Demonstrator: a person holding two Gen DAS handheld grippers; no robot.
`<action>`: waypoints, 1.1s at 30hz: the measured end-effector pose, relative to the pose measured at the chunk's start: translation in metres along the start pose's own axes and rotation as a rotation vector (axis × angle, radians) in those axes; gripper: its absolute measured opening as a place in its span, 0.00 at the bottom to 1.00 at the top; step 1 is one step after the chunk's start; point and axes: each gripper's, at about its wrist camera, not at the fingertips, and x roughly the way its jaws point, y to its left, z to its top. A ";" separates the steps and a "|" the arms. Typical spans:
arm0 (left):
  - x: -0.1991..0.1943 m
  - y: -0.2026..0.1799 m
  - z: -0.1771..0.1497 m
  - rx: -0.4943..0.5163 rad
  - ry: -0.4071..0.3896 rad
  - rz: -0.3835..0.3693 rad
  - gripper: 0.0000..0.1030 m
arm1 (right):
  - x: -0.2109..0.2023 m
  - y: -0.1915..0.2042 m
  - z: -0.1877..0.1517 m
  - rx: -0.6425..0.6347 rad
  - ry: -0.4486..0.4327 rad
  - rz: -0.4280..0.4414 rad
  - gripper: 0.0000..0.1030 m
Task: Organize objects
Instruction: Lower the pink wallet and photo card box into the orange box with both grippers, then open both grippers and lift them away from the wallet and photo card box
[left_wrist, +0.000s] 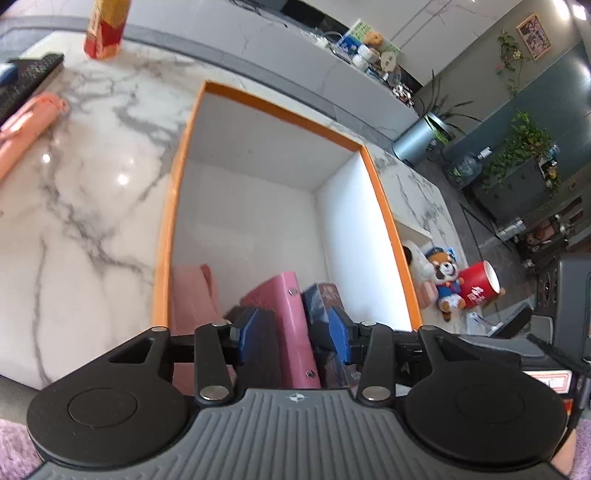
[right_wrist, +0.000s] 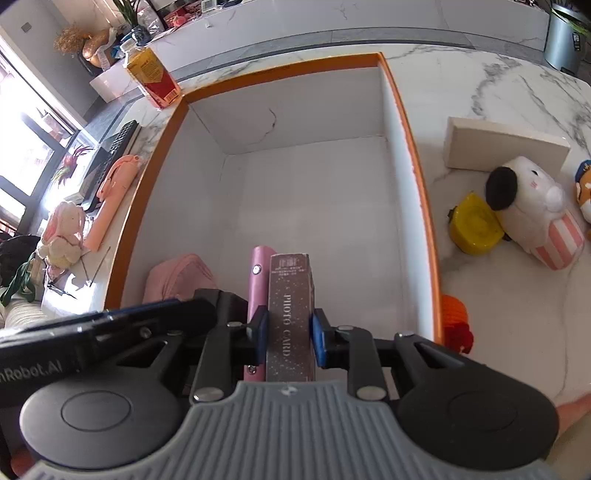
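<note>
We stand the photo-card album (right_wrist: 291, 314) beside the pink binder (left_wrist: 286, 325) inside the orange-rimmed box (right_wrist: 417, 184), right gripper (right_wrist: 290, 338) fingers pinching it. The left gripper (left_wrist: 295, 338) fingers are spread around the binder. Next, we judge, the right lets go.

Home living area: marble table (left_wrist: 92, 192), potted plants (left_wrist: 517, 155), plush toys (right_wrist: 532, 210).
</note>
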 end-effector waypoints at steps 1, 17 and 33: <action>-0.001 0.000 0.000 0.005 -0.009 0.006 0.47 | 0.000 0.001 0.000 -0.002 0.004 0.004 0.26; 0.007 0.004 -0.001 0.029 -0.040 -0.022 0.46 | 0.024 0.002 -0.006 -0.062 0.077 -0.033 0.27; 0.006 0.006 0.000 0.022 -0.051 -0.026 0.45 | 0.023 -0.014 -0.010 0.063 0.117 0.072 0.25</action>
